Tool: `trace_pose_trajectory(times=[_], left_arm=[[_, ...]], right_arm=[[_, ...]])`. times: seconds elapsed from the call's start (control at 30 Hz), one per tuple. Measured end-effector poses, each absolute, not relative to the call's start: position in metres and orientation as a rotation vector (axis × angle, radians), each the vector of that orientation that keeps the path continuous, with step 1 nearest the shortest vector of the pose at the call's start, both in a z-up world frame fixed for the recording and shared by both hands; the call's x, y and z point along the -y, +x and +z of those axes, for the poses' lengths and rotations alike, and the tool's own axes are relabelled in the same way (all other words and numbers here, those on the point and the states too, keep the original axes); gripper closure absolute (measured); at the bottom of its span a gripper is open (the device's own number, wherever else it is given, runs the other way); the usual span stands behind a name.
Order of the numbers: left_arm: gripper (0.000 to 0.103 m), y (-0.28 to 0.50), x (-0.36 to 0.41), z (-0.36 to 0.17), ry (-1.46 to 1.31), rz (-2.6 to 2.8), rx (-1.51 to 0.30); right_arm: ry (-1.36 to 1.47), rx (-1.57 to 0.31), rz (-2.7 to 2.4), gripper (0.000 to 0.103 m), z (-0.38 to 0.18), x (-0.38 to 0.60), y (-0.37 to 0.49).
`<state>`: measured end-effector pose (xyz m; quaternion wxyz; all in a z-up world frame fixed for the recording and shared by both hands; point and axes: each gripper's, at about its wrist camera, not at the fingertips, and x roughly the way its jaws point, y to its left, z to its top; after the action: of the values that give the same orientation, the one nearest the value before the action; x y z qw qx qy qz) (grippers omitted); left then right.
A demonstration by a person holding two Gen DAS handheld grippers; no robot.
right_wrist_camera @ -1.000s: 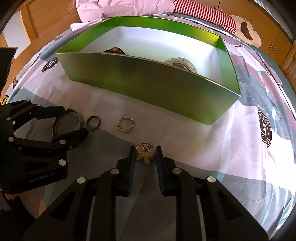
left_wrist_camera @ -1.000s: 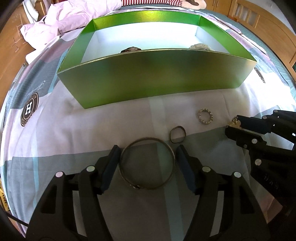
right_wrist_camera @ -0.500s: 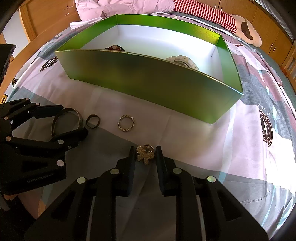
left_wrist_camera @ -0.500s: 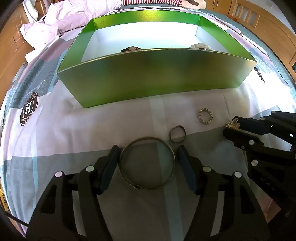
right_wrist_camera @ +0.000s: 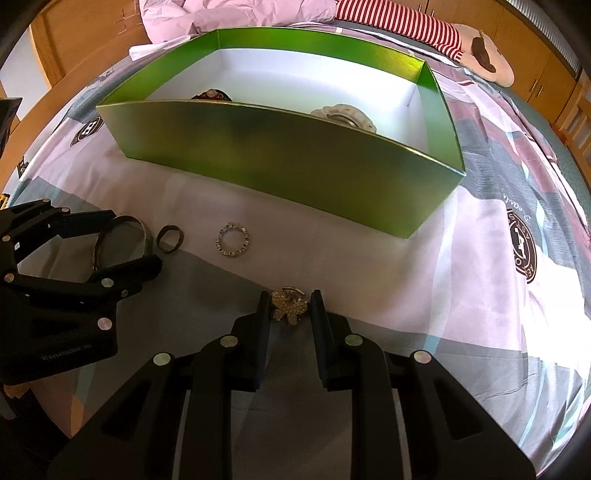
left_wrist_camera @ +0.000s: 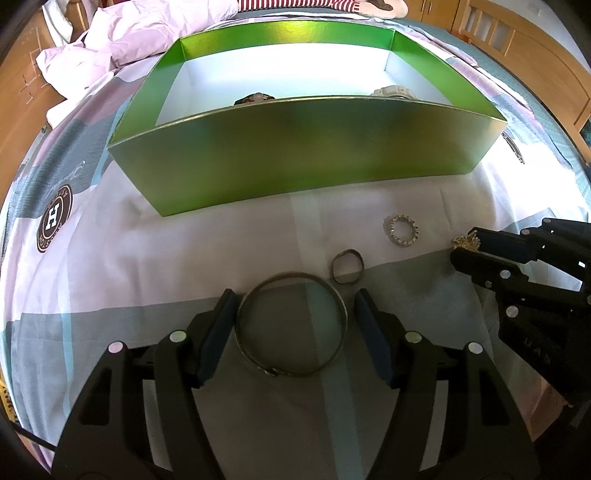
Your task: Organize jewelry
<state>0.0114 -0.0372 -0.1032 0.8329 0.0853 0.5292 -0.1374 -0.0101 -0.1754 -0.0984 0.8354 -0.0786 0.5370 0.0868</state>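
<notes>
A metal bangle (left_wrist_camera: 291, 328) lies on the bedspread between the fingers of my open left gripper (left_wrist_camera: 293, 306), which straddle it with a small gap each side. A dark ring (left_wrist_camera: 347, 266) and a studded ring (left_wrist_camera: 404, 232) lie just beyond. My right gripper (right_wrist_camera: 290, 299) brackets a gold flower brooch (right_wrist_camera: 290, 305) between its pads; the jaws are narrow and close on it. The green box (left_wrist_camera: 295, 147) stands behind, holding a dark piece (right_wrist_camera: 210, 95) and a white piece (right_wrist_camera: 343, 116).
The bedspread has round logo patches (left_wrist_camera: 53, 218). A crumpled pink duvet (left_wrist_camera: 110, 48) and a striped plush toy (right_wrist_camera: 424, 27) lie beyond the box. Wooden furniture (left_wrist_camera: 517, 48) rings the bed.
My right gripper has edged back slightly with the brooch between its fingers and seems a little higher. The left gripper has stayed around the bangle, barely shifting.
</notes>
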Motion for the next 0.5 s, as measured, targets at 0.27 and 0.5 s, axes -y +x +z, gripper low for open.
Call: trace_pose_trajectory(times=[0.27, 0.5], left_arm=[[0.035, 0.013, 0.037, -0.104, 0.18, -0.29, -1.123], [0.034, 0.012, 0.037, -0.104, 0.183, -0.289, -1.123]], right_arm=[[-0.168, -1.122, 0.187, 0.056, -0.101, 0.171, -0.009], [-0.193, -1.107, 0.23, 0.074, -0.1, 0.161, -0.011]])
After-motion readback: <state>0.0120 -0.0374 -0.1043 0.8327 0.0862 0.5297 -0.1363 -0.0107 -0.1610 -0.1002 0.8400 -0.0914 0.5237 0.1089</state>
